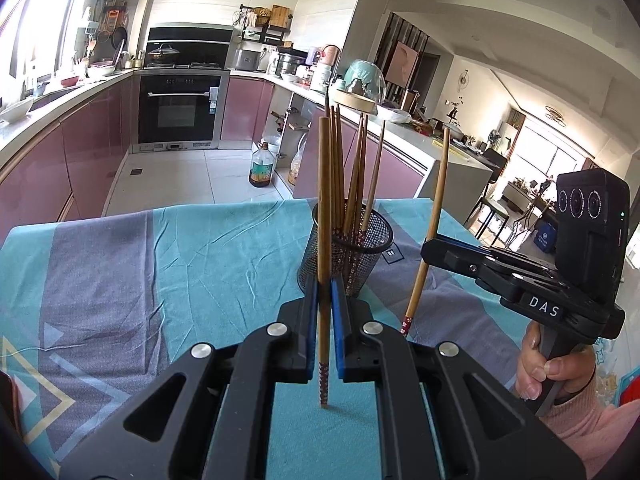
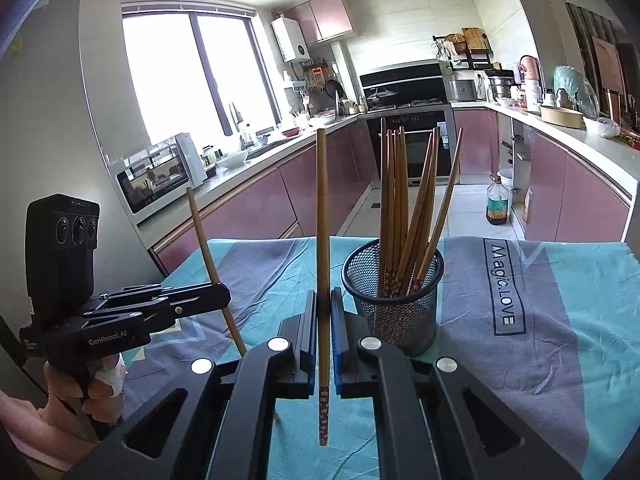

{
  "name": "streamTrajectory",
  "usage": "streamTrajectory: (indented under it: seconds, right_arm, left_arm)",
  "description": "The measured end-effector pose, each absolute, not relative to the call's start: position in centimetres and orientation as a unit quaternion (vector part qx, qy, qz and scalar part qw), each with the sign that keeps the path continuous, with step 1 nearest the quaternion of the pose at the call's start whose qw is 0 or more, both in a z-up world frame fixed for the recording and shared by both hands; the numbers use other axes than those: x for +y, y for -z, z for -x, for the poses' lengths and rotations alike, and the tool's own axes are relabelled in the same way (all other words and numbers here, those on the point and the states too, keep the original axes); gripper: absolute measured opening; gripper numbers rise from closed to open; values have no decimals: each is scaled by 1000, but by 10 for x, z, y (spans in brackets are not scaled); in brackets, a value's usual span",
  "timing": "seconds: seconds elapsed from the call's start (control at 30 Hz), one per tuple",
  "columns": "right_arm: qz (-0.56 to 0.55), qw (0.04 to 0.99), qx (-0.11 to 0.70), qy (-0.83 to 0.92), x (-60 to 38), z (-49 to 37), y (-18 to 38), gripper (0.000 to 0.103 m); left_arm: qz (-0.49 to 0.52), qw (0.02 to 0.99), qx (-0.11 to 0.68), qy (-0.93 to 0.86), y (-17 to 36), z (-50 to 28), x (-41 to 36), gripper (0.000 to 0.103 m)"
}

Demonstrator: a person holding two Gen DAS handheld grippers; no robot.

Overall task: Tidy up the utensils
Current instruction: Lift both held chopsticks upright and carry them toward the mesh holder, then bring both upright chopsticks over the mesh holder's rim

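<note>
Left gripper: the black two-finger left gripper (image 1: 324, 312) fills the lower centre of the left wrist view, its blue-padded jaws clamped on one brown wooden chopstick with a red flower-patterned end (image 1: 324, 240). That stick stands nearly upright, patterned end down, its tip hanging below the pads over the cloth.

Right gripper: the black two-finger right gripper (image 2: 324, 320) sits lower centre in the right wrist view, jaws pressed tight on a second brown wooden chopstick with a patterned lower end (image 2: 322, 240), also nearly upright.

Cross views: at the right of the left wrist view the right gripper holds its stick tilted, a person's hand (image 1: 548, 368) in a pink sleeve on the handle. At the lower left of the right wrist view the left gripper likewise holds its stick slanted.

Holder: a black round wire-mesh cup (image 1: 348, 256) stands on the cloth just beyond the left gripper's fingers, centre of frame; in the right wrist view it stands just right of centre, near the right gripper's right finger.

Stored sticks: a bundle of matching brown chopsticks (image 2: 404, 208) stands in the cup, patterned ends down, tops fanning out.

Surface: a teal and grey-blue wrinkled tablecloth (image 1: 160, 260) covers the table, with kitchen cabinets beyond.
</note>
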State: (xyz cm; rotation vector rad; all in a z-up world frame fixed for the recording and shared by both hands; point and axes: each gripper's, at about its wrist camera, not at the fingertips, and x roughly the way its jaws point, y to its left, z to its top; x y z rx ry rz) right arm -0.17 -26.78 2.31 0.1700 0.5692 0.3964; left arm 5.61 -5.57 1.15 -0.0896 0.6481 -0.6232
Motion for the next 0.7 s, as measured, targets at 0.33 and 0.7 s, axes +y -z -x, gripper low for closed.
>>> streamTrajectory:
  seconds: [0.33, 0.7]
  right_arm:
    - [-82, 940, 270, -193, -270, 1, -30, 5]
    - [-81, 943, 262, -190, -275, -2, -37, 5]
  left_arm:
    - [40, 902, 305, 303, -15, -60, -58, 7]
    - [35, 904, 296, 306, -23, -60, -62, 7]
